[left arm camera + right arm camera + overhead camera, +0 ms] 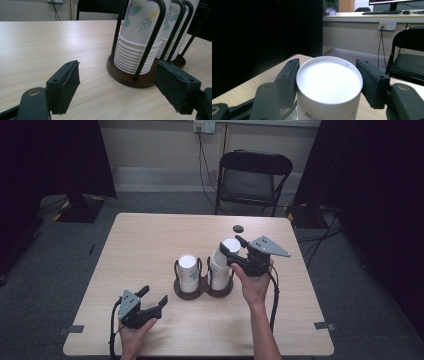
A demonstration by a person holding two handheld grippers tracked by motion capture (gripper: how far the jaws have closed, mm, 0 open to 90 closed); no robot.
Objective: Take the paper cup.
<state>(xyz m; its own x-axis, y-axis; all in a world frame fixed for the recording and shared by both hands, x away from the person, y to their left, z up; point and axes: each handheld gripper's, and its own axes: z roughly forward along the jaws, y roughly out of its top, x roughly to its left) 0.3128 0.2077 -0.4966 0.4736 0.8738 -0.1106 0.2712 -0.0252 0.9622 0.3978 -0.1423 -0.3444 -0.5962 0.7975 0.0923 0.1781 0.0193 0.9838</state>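
High view: pale wood-grain surface (pixel 150 240). Dark round double holder (pixel 202 287) with thin black wire hoops holds two stacks of upturned white paper cups. Left stack (pixel 188 270) sits low. Right gripper (pixel 234 251) clamps top cup (pixel 227 249) of taller right stack. Left gripper (pixel 152 296) rests near front edge, jaws apart, nothing between. Small black disc (pixel 238 228) near far edge.

Left gripper view: flat black foam pads (pixel 68 85) spread wide; ribbed cup rims, floral print.

Right gripper view: pads (pixel 372 83) press cup's round white base (pixel 329 81).
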